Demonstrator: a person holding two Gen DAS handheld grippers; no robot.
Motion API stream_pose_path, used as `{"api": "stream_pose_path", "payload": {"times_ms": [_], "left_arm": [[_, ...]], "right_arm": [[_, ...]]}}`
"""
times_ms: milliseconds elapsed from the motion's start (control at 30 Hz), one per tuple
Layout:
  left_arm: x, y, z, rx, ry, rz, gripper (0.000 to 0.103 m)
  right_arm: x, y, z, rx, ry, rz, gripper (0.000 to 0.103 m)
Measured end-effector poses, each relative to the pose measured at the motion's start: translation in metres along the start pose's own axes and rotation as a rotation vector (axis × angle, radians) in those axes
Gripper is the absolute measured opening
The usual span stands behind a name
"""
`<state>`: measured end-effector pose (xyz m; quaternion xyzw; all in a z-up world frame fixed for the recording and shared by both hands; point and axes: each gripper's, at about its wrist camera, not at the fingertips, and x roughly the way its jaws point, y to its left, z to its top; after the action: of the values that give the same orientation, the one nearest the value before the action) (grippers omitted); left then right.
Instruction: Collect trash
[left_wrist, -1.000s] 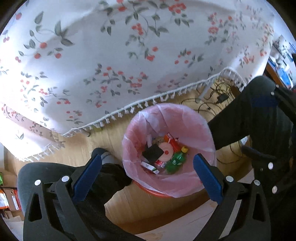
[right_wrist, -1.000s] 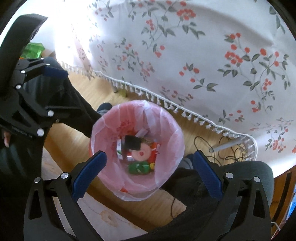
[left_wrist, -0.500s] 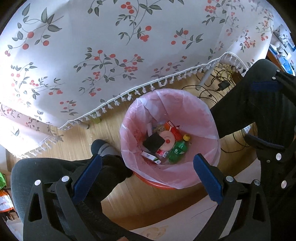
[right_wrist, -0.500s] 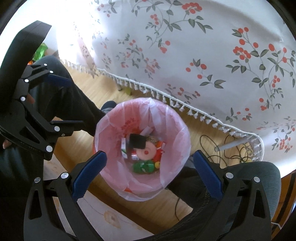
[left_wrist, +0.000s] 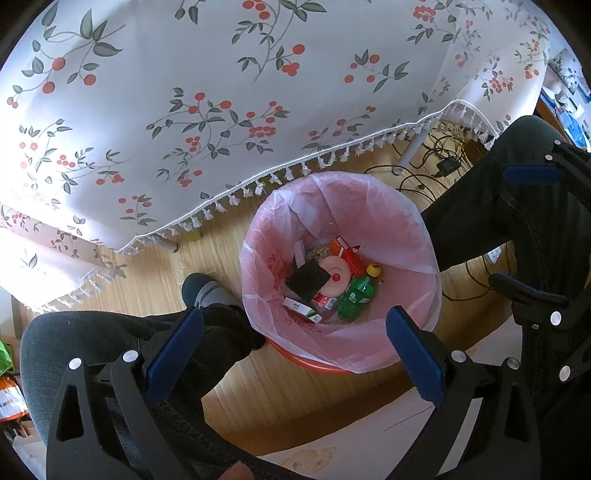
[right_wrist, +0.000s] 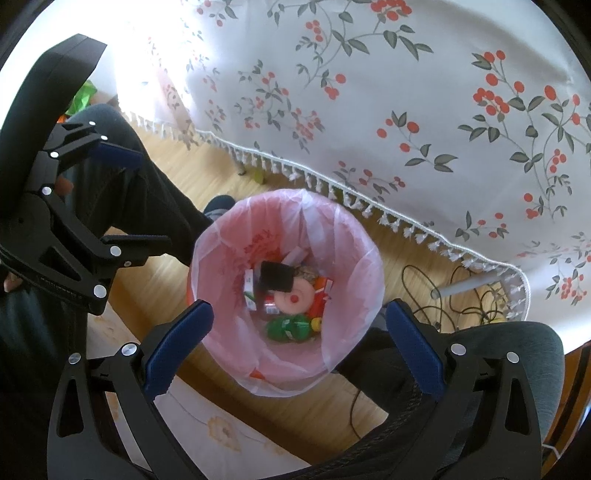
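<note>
Both grippers hang over the bin with jaws spread wide and nothing between them — the left gripper (left_wrist: 293, 334) frames the bin's near rim at the lower centre of its view, and the right gripper (right_wrist: 301, 330) does the same in its own. The trash bin (left_wrist: 391, 221), lined with a pink bag (right_wrist: 347, 236), stands on the wooden floor (left_wrist: 147, 273) at mid-frame, just below the fringed edge of the floral tablecloth (left_wrist: 221, 92). The trash lies at the bottom: a green bottle (left_wrist: 356, 297), a black pad (left_wrist: 308, 278), a pink round piece (left_wrist: 336, 275) and small cartons. The collecting looks largely done, so the careful move now is probably gathering the liner — each gripper should close on thin plastic at opposite rims, not on the bin wall, and lift evenly so nothing spills.
</note>
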<state>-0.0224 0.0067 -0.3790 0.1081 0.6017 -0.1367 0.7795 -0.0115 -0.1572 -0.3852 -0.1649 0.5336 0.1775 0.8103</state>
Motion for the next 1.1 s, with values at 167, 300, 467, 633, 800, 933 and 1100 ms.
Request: {"api": "stream_pose_path", "payload": {"times_ms": [167,300,467,633,800,933,1100], "left_arm": [[-0.0002,0.0014,-0.0003,-0.009,0.001,-0.005,0.098],[-0.0002,0.0016,-0.0003,-0.004,0.003,-0.002,0.098],[-0.0002,0.0004,-0.0003,-0.004,0.005,0.000,0.098],[0.0006,-0.0002,-0.0002,-0.001,0.008,0.004,0.098],[0.0013,-0.0015,-0.0002,0.006,0.013,0.012,0.098],[0.0017,-0.0004,0.0004,0.005,0.016,0.012,0.098],[0.0035,-0.0006,0.0012,0.006,0.027,0.007,0.098]], "right_arm": [[0.0002,0.0003,0.0000,0.001,0.000,0.000,0.097],[0.0004,0.0003,-0.0001,0.001,0.000,-0.001,0.097],[0.0004,0.0006,-0.0004,0.001,0.000,0.000,0.097],[0.0005,0.0011,-0.0005,0.002,0.000,0.000,0.097],[0.0004,0.0012,-0.0006,0.004,0.000,0.000,0.097],[0.0007,0.0010,-0.0009,0.003,0.001,0.001,0.097],[0.0008,0.0005,-0.0009,0.004,0.000,0.000,0.097]]}}
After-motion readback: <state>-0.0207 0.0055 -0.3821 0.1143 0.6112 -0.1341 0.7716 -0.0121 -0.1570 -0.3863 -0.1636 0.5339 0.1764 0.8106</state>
